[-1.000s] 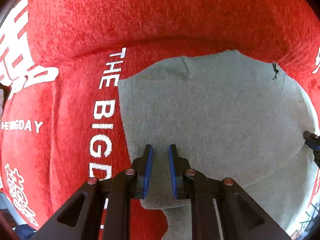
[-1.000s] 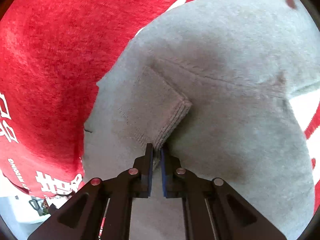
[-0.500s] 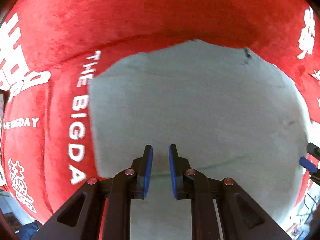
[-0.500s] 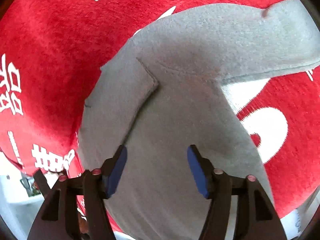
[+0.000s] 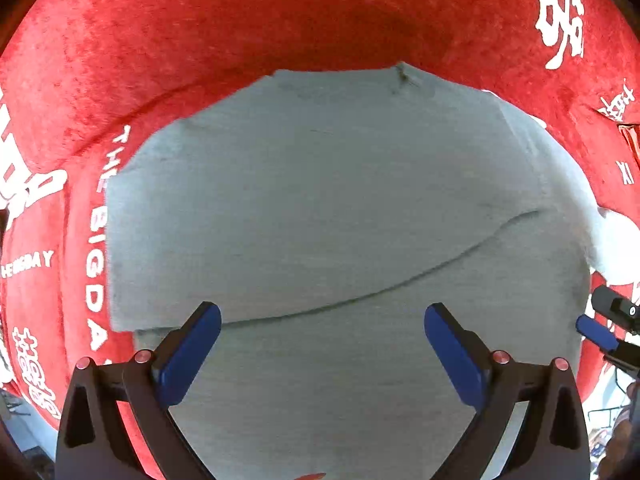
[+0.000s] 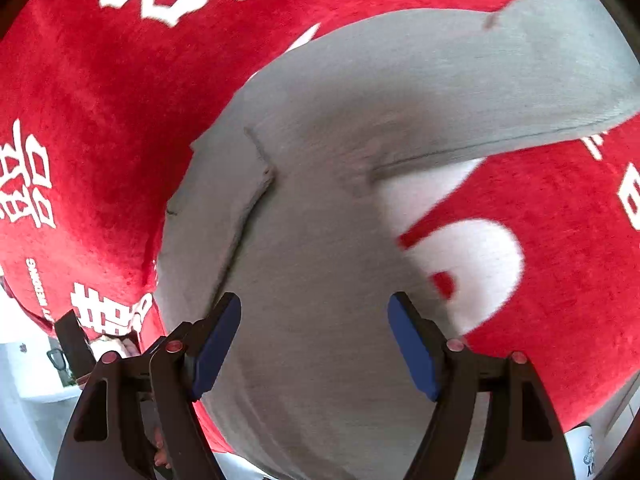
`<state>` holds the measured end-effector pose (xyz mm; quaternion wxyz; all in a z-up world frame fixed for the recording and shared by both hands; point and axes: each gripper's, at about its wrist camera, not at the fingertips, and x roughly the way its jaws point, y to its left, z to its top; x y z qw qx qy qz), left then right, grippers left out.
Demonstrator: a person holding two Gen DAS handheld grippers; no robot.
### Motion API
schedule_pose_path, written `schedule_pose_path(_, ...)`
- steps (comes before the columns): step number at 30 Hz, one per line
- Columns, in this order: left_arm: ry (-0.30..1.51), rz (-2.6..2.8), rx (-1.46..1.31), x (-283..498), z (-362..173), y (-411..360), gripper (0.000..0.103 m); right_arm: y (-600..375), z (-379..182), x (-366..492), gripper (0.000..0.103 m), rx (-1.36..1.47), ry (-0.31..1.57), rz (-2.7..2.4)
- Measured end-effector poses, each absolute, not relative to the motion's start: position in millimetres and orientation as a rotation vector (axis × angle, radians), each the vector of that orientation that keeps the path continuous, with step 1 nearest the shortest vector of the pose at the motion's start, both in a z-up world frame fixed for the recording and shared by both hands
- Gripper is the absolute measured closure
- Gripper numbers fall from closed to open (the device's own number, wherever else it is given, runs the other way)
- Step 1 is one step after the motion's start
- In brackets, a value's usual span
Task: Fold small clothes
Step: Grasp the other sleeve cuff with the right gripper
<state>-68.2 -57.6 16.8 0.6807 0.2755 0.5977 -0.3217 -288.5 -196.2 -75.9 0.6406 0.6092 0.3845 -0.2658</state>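
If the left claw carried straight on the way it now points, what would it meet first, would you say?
Most likely the flat grey knitted garment lying on the red plush cloth; nothing shows between the opening left claw and it.

Bright, even light; strong fisheye bending at the edges.
White lettering on the red cloth (image 6: 100, 128) smears with motion blur in the right wrist view; the grey garment (image 5: 320, 208) shows soft fold shadows, corners black.
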Motion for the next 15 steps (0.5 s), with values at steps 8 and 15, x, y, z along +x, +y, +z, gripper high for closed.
schedule_pose_path(8,1.386,-0.731,0.621,-74.0,-3.8,-89.5,0.001,-221.4,-79.1,-344.9,0.024,1.428,0.833,-0.687)
schedule_pose_path(15,1.266,-0.766,0.594,-83.1,6.2,-146.2,0.001,-236.4,-79.6,-382.5,0.024,1.448,0.795,-0.724)
